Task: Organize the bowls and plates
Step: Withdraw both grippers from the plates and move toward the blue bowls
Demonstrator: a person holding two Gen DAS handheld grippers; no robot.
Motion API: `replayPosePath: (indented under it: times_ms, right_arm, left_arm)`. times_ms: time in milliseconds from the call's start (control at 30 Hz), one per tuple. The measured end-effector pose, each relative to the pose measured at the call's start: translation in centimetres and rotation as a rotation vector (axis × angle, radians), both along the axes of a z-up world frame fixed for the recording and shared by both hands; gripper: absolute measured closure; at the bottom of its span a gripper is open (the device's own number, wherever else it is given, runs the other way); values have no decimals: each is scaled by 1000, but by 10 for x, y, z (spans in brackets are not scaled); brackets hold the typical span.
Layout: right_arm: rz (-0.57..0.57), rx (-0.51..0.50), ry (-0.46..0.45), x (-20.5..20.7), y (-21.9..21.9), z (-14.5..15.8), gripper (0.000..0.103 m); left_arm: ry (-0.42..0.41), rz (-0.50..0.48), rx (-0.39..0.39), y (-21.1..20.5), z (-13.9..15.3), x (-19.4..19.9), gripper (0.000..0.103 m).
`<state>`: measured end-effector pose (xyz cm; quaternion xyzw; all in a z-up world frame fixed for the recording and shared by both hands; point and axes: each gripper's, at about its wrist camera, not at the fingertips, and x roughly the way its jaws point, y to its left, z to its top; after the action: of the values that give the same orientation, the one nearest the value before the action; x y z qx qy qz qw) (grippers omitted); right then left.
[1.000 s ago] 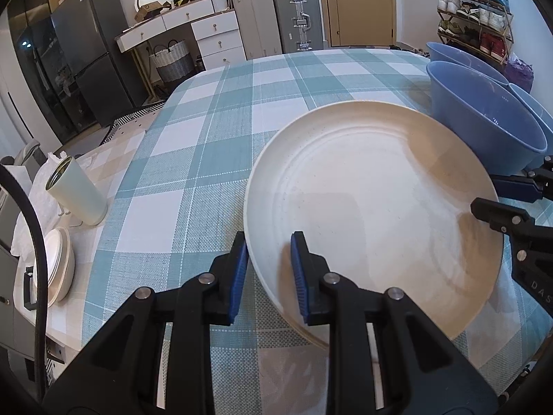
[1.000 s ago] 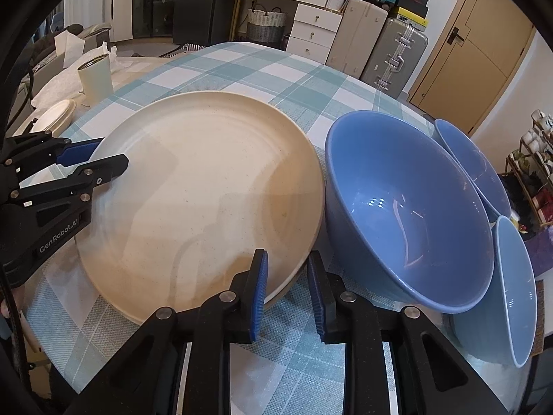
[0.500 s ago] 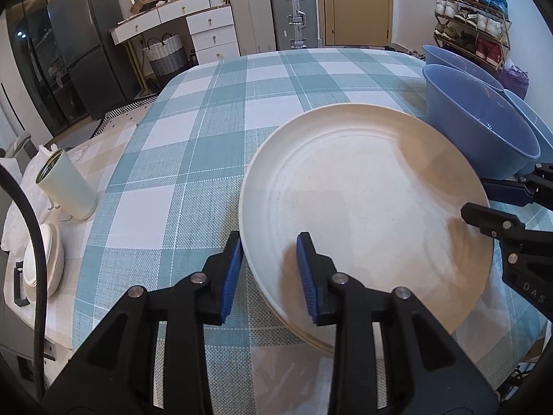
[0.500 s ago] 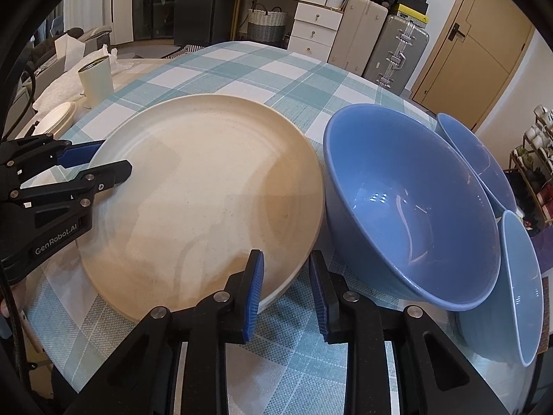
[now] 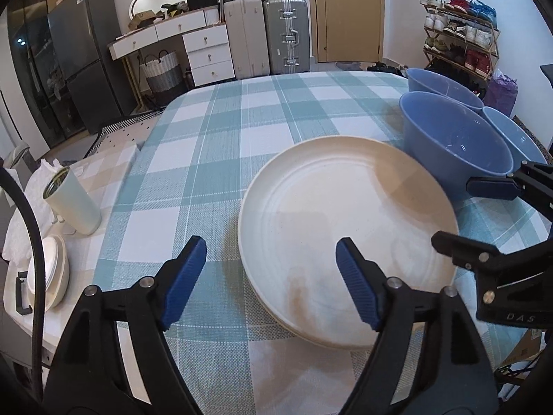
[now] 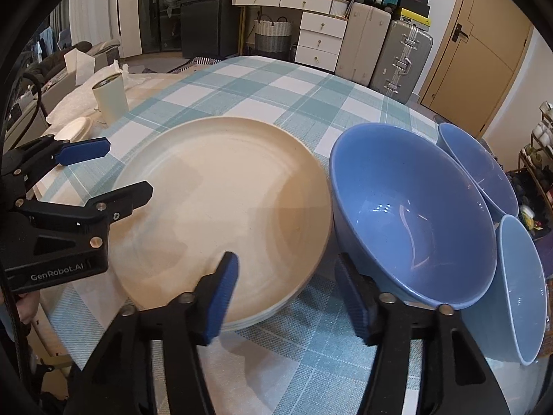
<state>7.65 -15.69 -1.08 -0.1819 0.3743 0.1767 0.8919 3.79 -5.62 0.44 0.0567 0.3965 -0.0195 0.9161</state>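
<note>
A stack of cream plates (image 5: 345,221) (image 6: 221,214) lies on the teal checked tablecloth (image 5: 214,159). Three blue bowls stand to its right: a large one (image 6: 411,228) (image 5: 452,145) touching the plates' rim, one behind it (image 6: 480,173) (image 5: 442,86), one tilted on its side (image 6: 522,287) (image 5: 511,138). My left gripper (image 5: 271,276) (image 6: 117,169) is open, straddling the plates' left rim. My right gripper (image 6: 287,290) (image 5: 459,211) is open, straddling the plates' right rim beside the large bowl. Neither holds anything.
A pale green tumbler (image 5: 71,204) (image 6: 110,98) and a small white dish (image 5: 48,276) sit on a side surface left of the table, with crumpled paper (image 6: 83,65). Drawers, suitcases, a door and a shoe rack stand beyond the table.
Both grippers were shut on the top plate's rim, one on each side. Both have opened and let it go, and pulled back a little; the plate rests on the stack.
</note>
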Motion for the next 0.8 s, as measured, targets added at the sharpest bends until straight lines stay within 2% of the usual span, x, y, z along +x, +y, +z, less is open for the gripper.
replayPosePath:
  times_ms: [300, 667, 767, 800]
  right_arm:
    - [16, 7, -12, -10, 7, 12, 21]
    - [20, 28, -55, -23, 3, 27, 12]
    - [27, 35, -64, -26, 2, 31, 8]
    - [28, 36, -66, -27, 2, 32, 6]
  left_arm:
    - [-49, -33, 9, -8, 27, -19, 25]
    - [-50, -35, -4, -7, 42, -32, 24]
    - [-58, -40, -14, -8, 47, -35, 18]
    - [-63, -44, -16, -9, 49, -36, 10]
